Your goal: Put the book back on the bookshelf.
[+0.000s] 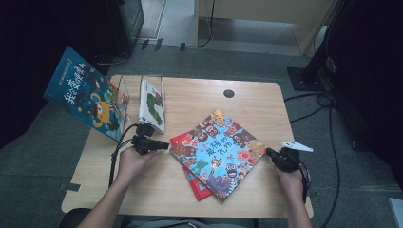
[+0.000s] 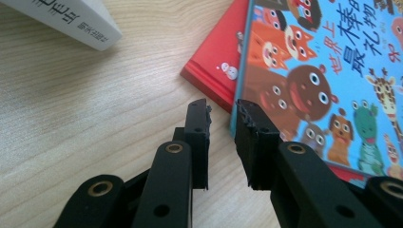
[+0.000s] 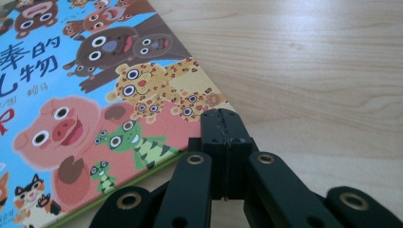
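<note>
A blue picture book with cartoon animals lies slanted at the table's middle, on top of a red book. My left gripper rests low at the stack's left corner, pointing right. In the left gripper view its jaws stand a narrow gap apart with nothing between them, just short of the red book and the blue book's edge. My right gripper is at the blue book's right corner. Its jaws are shut together on nothing, tips right beside the blue book's corner.
A white book stands in a clear rack at the table's back left, its corner near my left gripper. A dark blue book leans out past the left edge. Bare wood lies behind the stack.
</note>
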Available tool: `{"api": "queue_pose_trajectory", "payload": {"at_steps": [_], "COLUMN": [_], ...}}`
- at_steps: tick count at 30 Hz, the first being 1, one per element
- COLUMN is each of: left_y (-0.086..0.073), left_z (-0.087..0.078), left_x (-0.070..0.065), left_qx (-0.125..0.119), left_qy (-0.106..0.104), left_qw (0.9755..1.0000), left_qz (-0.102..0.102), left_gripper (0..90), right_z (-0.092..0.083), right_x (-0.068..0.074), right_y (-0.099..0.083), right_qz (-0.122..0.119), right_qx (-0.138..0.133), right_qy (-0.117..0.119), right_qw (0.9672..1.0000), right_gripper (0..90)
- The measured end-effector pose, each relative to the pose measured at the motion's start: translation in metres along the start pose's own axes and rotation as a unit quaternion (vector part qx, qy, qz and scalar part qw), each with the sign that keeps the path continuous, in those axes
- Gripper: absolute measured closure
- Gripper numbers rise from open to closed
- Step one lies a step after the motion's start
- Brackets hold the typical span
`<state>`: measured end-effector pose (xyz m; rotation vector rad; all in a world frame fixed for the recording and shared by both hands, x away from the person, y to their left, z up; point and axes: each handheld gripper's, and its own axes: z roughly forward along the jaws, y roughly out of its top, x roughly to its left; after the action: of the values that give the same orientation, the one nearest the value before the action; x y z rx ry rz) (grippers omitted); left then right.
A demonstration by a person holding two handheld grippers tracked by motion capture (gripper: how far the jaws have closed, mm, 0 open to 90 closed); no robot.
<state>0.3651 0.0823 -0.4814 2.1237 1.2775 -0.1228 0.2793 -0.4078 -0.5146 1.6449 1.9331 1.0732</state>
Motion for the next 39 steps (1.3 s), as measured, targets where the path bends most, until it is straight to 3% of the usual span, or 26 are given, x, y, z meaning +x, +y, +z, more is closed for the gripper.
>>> {"api": "queue_pose_trajectory", "payload": {"at_steps": [6,18,24,32,39], "left_y": [0.0,-0.003,-0.005,-0.01,-0.014], "left_z": [0.004,0.011,0.01,0.009,0.004], "left_x": [0.002,0.0,-0.001,-0.004,-0.002], "left_qx": [0.004,0.016,0.016,0.016,0.011], "left_qy": [0.004,-0.003,-0.007,-0.012,-0.011], "left_qw": [1.0,0.9999,0.9998,0.9998,0.9998], "left_qz": [-0.002,0.001,-0.002,0.001,-0.008], "left_gripper": [75.9,74.3,71.4,72.3,66.9], "right_z": [0.011,0.023,0.026,0.031,0.038], "right_x": [0.003,0.015,0.022,0.023,0.028], "right_y": [0.009,0.015,0.017,0.02,0.024], "right_qz": [-0.004,-0.01,-0.024,-0.021,-0.031], "right_qx": [-0.001,0.002,0.0,-0.001,-0.003], "right_qy": [-0.004,0.024,0.038,0.045,0.056], "right_qw": [1.0,0.9997,0.999,0.9988,0.998], "right_gripper": [89.8,89.9,89.9,90.0,90.0]}}
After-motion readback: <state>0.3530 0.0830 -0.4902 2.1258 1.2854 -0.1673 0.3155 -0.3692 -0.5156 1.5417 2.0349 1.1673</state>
